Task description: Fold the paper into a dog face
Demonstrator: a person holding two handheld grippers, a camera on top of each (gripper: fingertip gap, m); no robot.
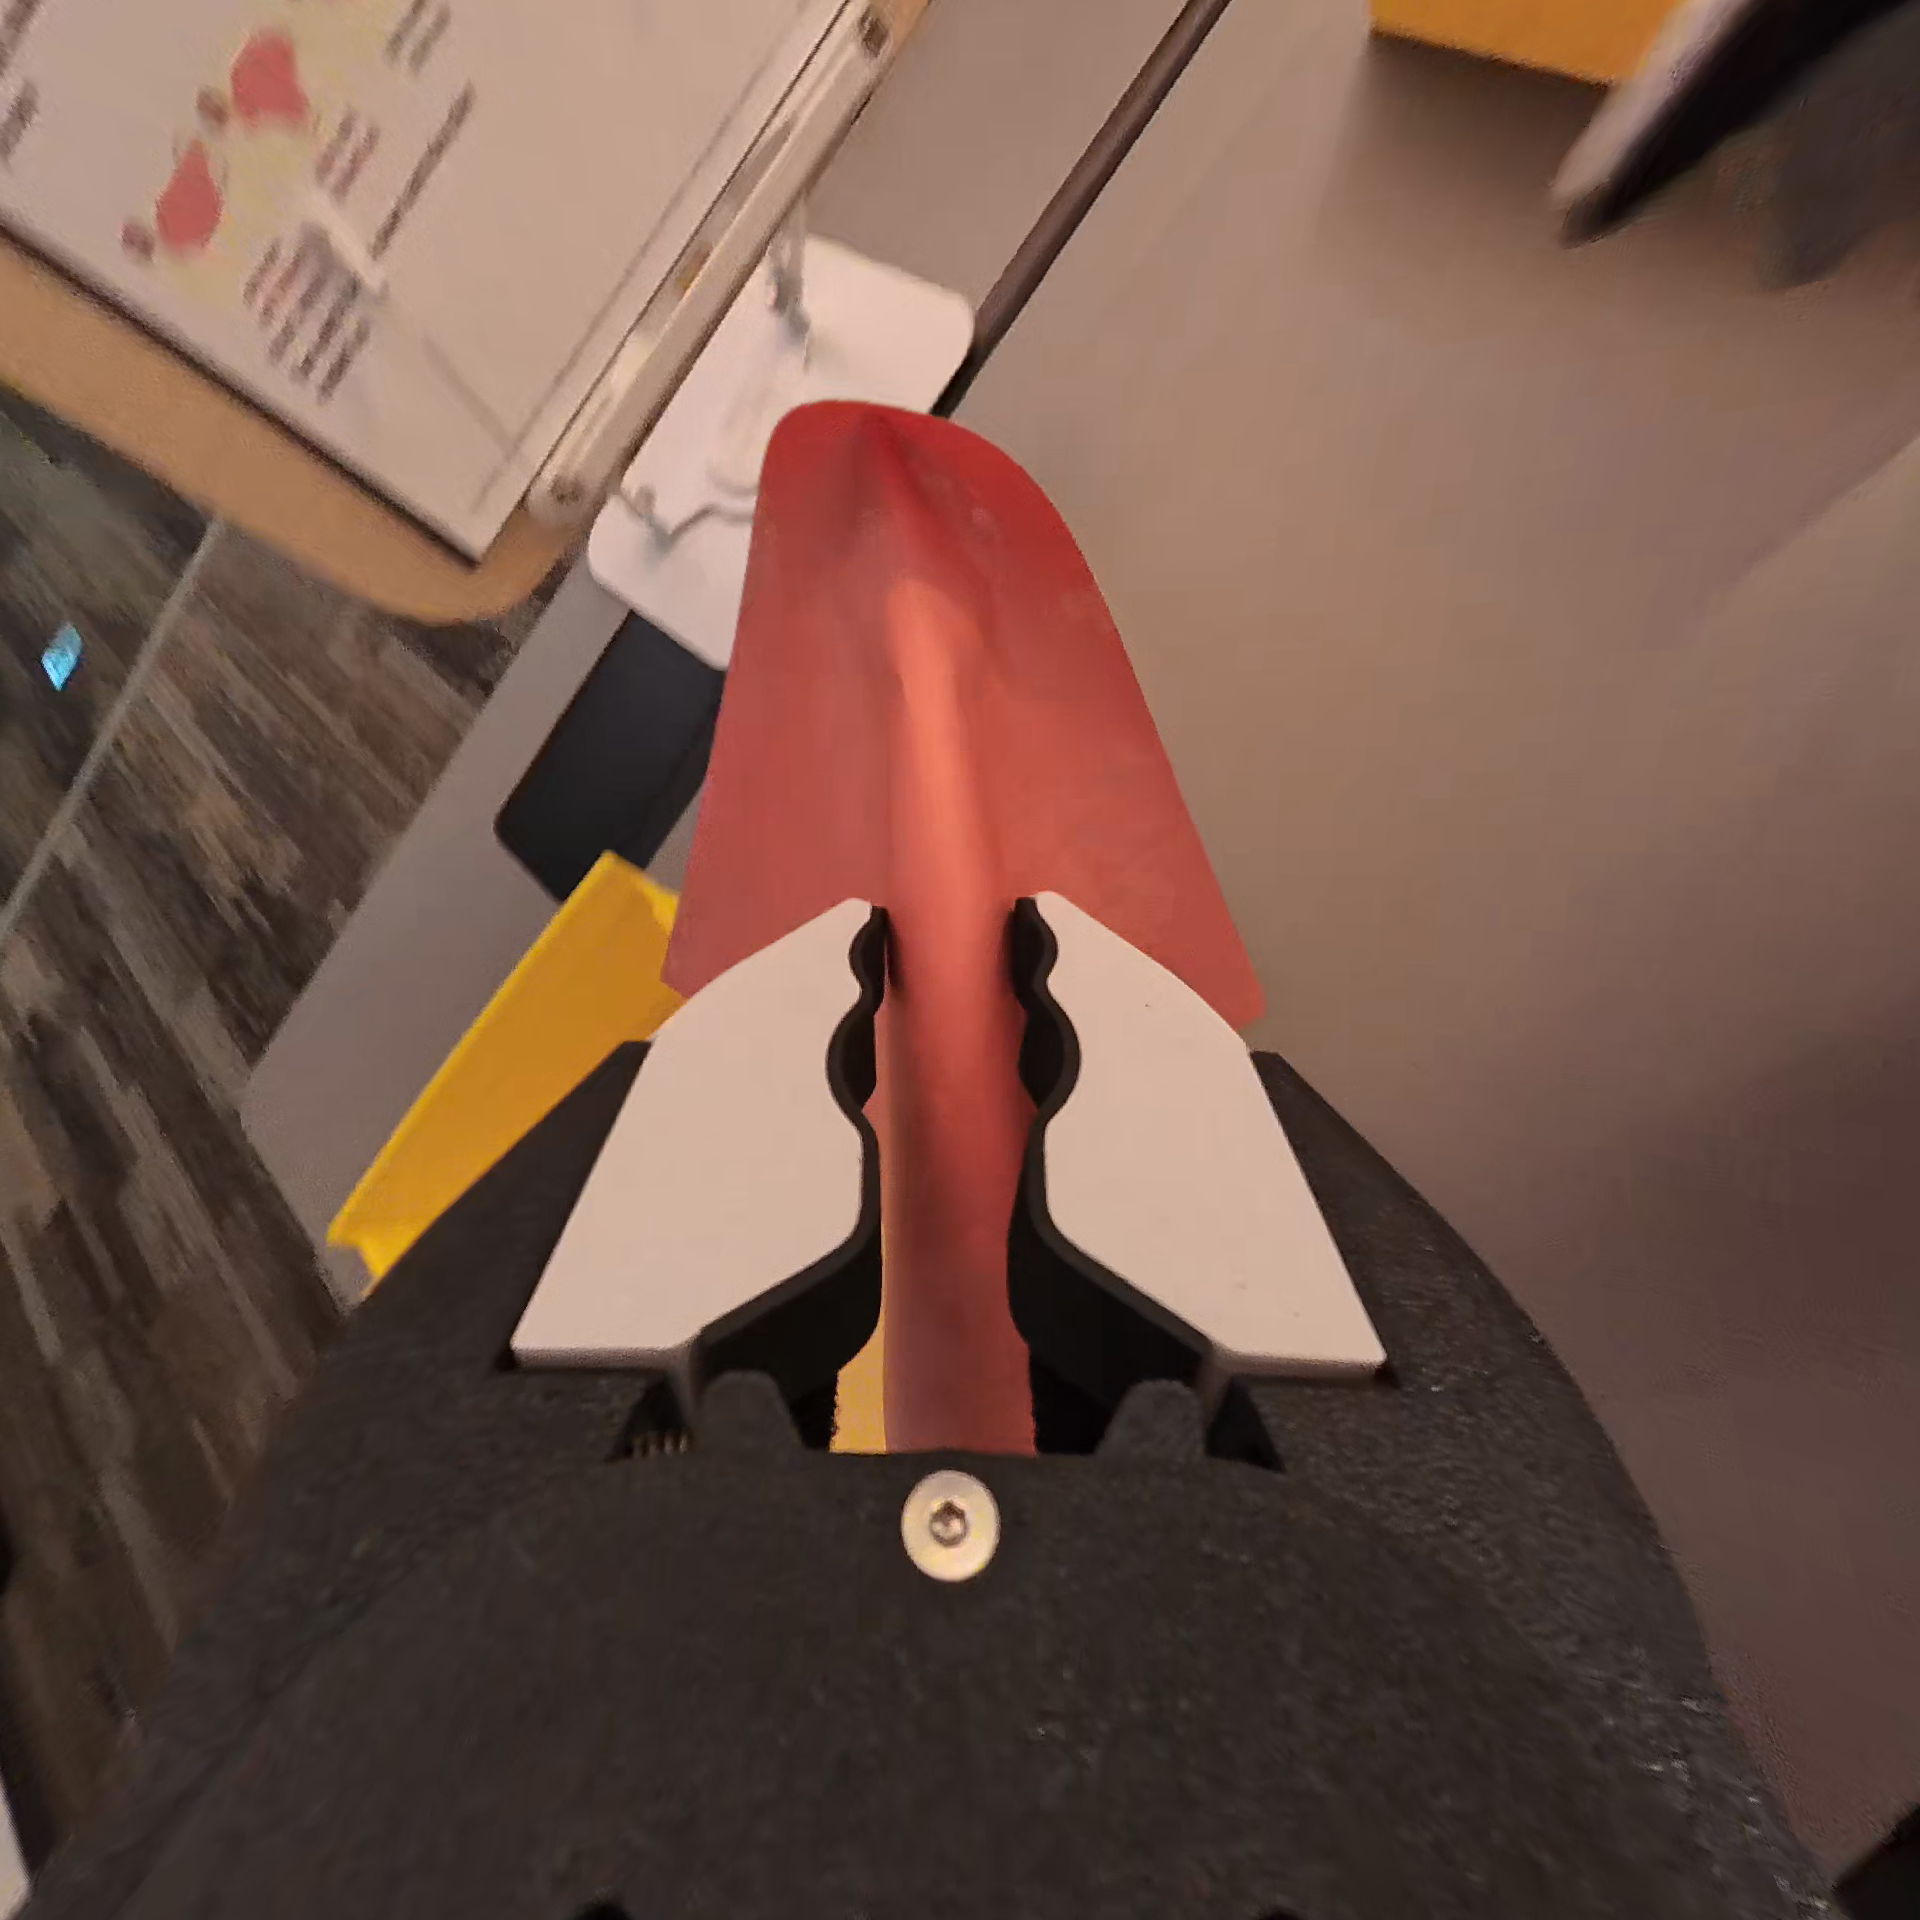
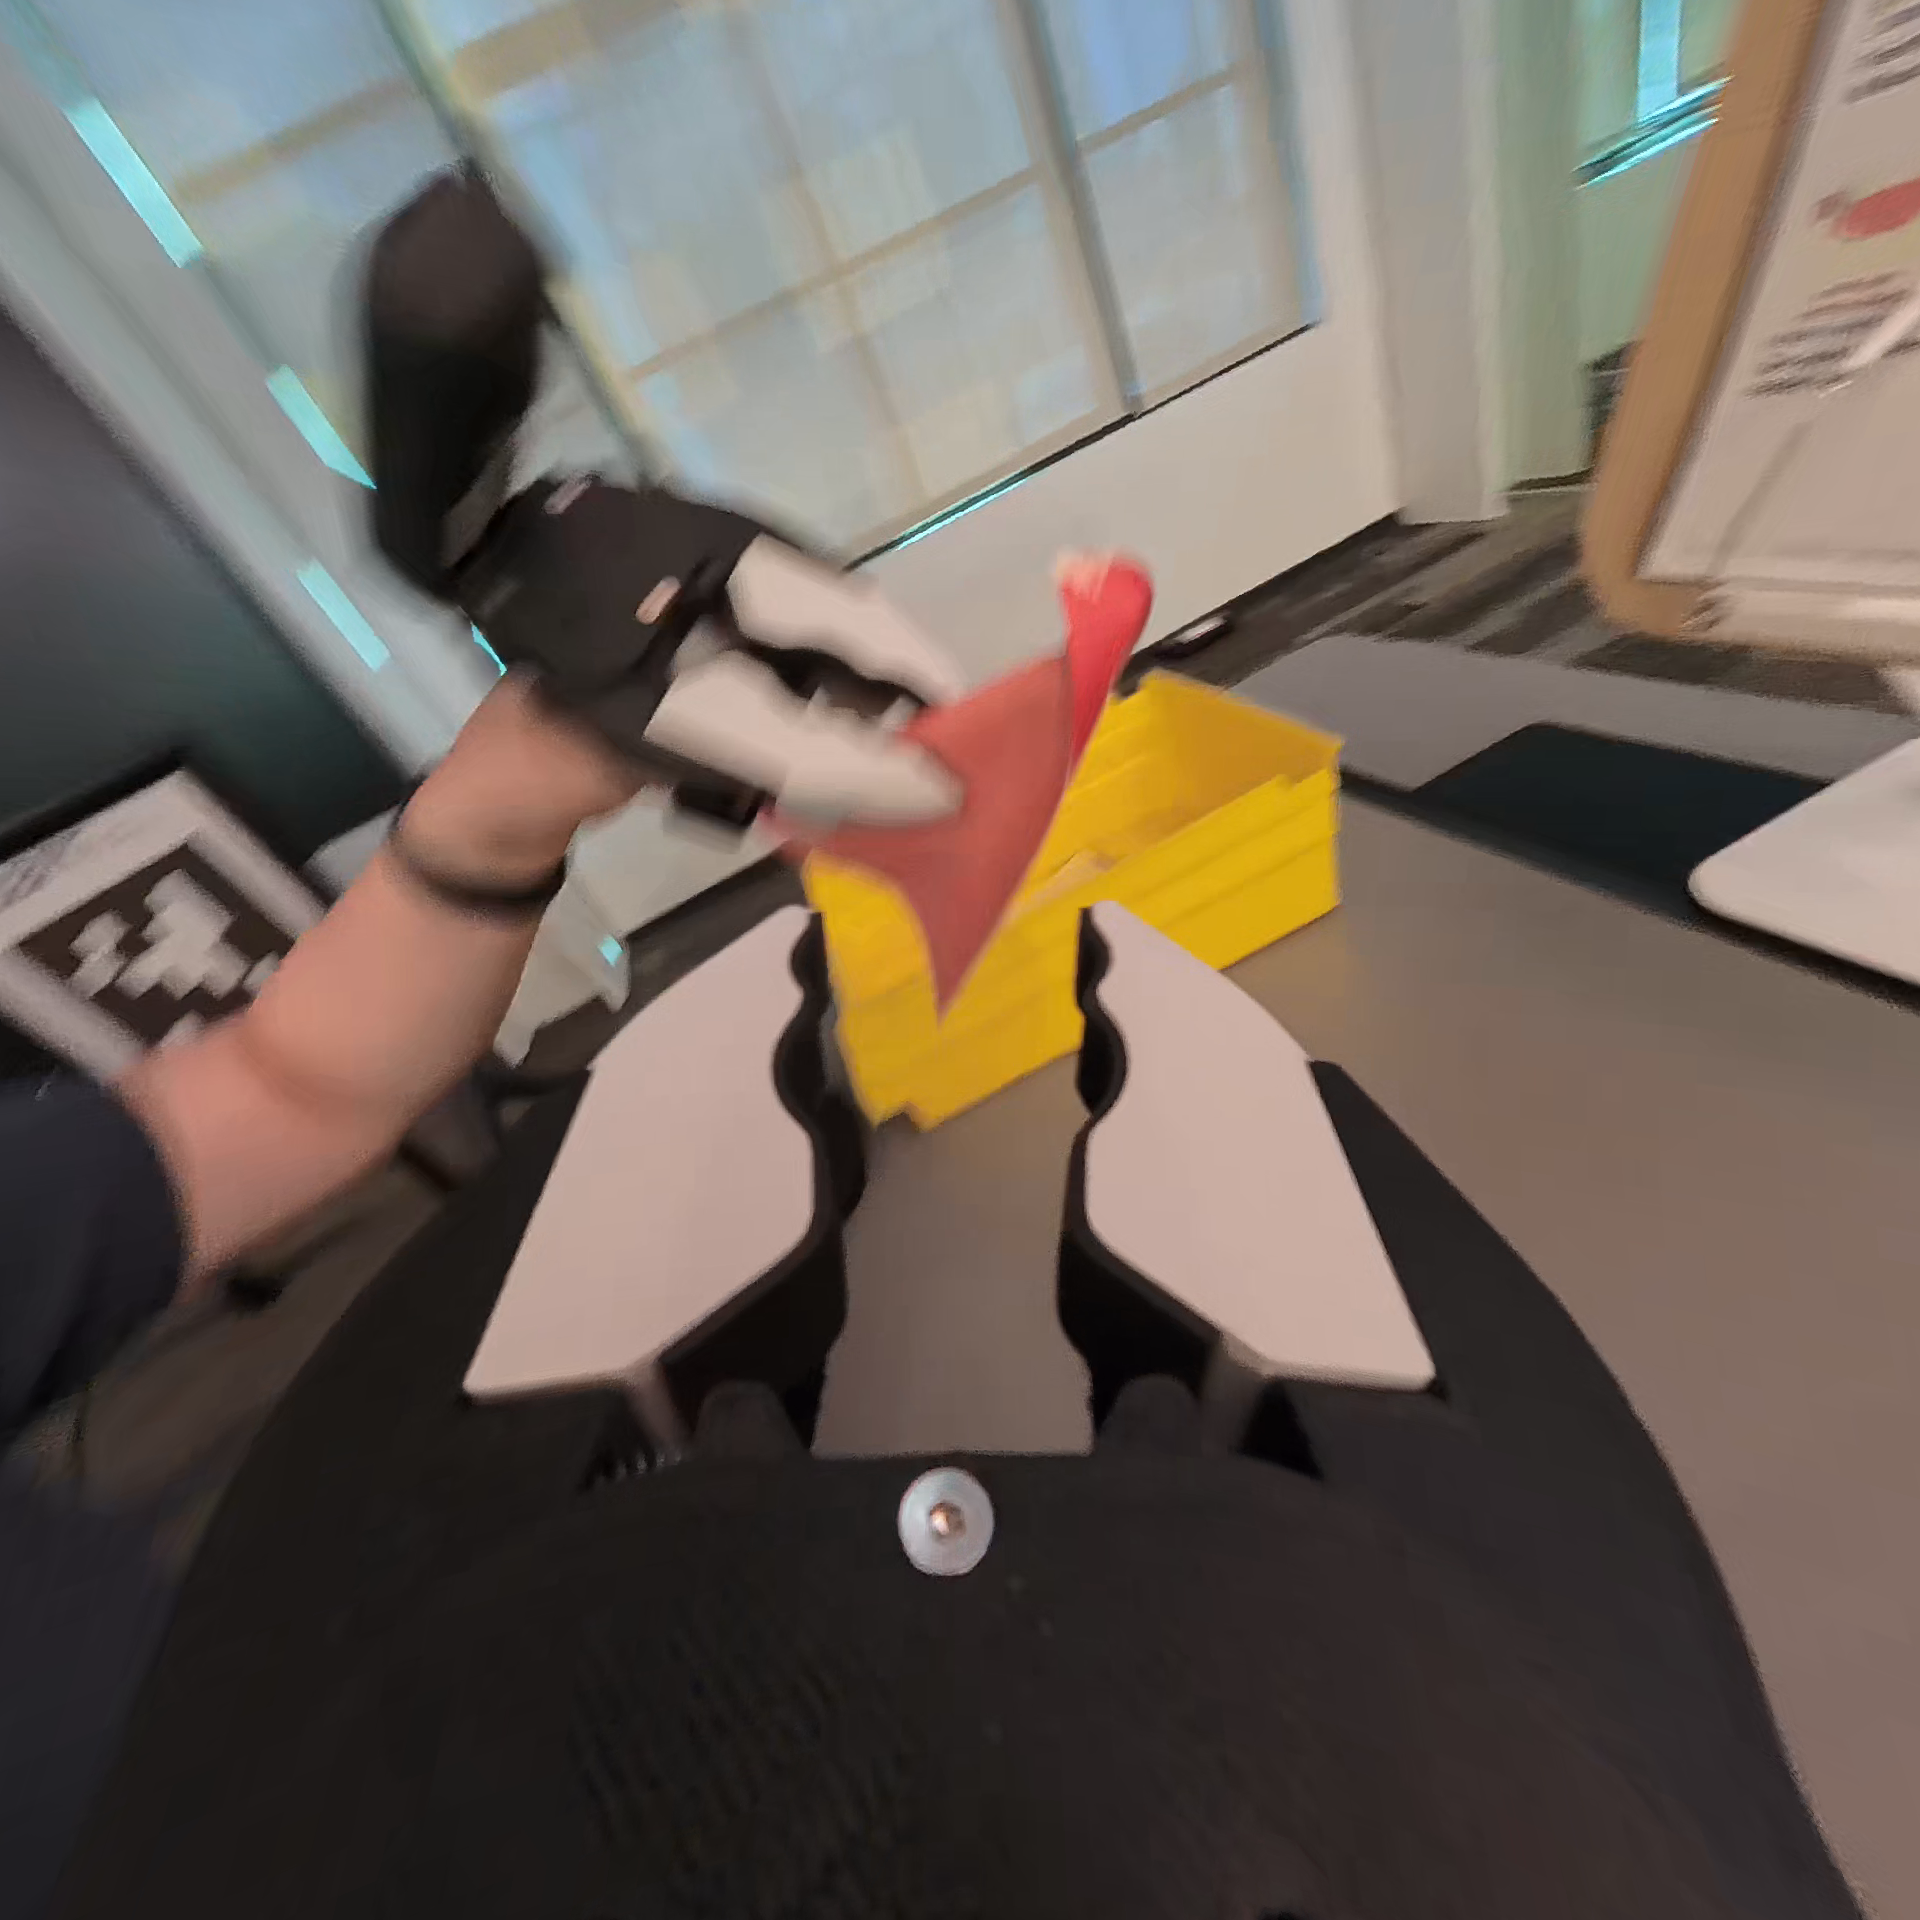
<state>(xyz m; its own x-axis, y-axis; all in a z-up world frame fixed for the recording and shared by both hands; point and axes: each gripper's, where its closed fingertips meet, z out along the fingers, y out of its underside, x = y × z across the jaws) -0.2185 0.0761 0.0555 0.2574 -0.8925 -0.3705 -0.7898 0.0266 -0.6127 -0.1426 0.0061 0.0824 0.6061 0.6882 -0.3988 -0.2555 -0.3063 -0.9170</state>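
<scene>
Smooth red paper, curled into a soft trough, runs between the 2 white-faced fingers of the black textured left gripper, pinched and lifted above the yellow plastic bin, while the right gripper hovers low, jaws spread and empty.

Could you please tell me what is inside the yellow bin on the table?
The red paper, held up by the left gripper, covers much of the yellow bin. Its visible interior shows only blurred pale shapes; what they are cannot be told.
</scene>
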